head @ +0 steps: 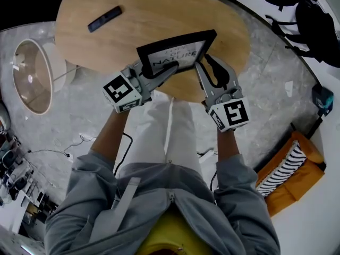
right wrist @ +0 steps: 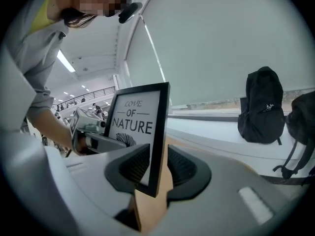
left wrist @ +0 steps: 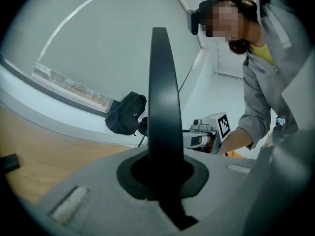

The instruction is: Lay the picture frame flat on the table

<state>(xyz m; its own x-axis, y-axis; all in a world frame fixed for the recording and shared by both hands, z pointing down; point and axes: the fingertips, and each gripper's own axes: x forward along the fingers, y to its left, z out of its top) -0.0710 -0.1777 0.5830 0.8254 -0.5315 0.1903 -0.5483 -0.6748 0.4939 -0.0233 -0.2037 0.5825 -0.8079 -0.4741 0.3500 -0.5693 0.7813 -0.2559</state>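
The black picture frame (head: 175,54), printed "LOVE OF NATURE", stands tilted over the near edge of the round wooden table (head: 133,20). My left gripper (head: 163,73) is shut on the frame's lower left edge. In the left gripper view that edge (left wrist: 162,97) runs as a dark bar straight up from between the closed jaws (left wrist: 162,176). My right gripper (head: 205,67) is open at the frame's lower right corner. In the right gripper view the frame (right wrist: 135,127) sits between the jaws (right wrist: 157,173) with a gap on each side. Whether the frame touches the table I cannot tell.
A dark flat device (head: 104,18) lies at the table's far left. A lamp shade (head: 32,76) stands on the floor to the left. Black backpacks (head: 319,31) lie by the wall at right, and an orange cushioned seat (head: 292,174) sits at lower right.
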